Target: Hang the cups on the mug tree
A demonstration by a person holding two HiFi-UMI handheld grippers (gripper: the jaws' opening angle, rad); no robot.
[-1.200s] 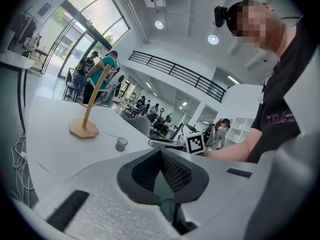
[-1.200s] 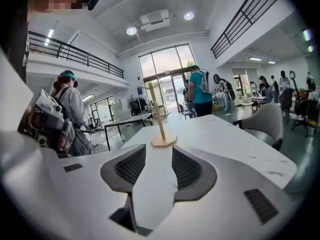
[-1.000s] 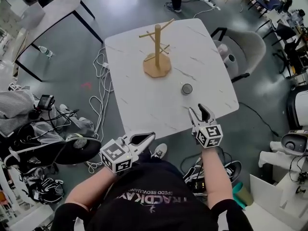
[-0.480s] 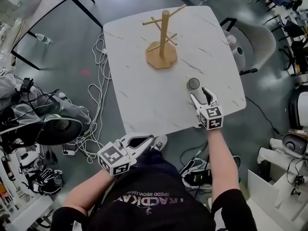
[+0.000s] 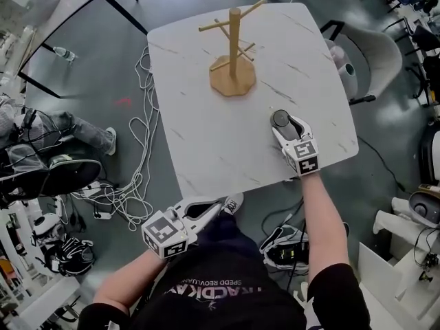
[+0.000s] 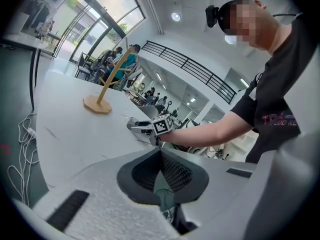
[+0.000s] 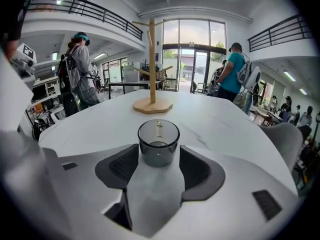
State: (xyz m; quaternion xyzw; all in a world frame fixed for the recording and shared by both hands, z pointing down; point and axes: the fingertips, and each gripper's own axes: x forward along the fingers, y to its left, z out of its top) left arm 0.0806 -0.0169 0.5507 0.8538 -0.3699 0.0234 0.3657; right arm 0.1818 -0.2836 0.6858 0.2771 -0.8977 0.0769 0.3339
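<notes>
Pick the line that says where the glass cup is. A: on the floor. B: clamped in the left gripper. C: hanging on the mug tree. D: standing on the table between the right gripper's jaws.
D: the cup stands upright on the table between the right gripper's jaws, which have just been opening, pads clear of it.

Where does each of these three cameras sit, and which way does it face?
Head view: on the person's head, looking steeply down at the table, mug tree and cup; both forearms, the left tool and the right tool show.
Left gripper view: on the left tool, looking past its shut jaws across the table; the person's torso and right arm show.
Right gripper view: on the right tool, facing the mug tree; its own jaws have just been opening, with the cup between them.
Shared: all three show the mug tree.
</notes>
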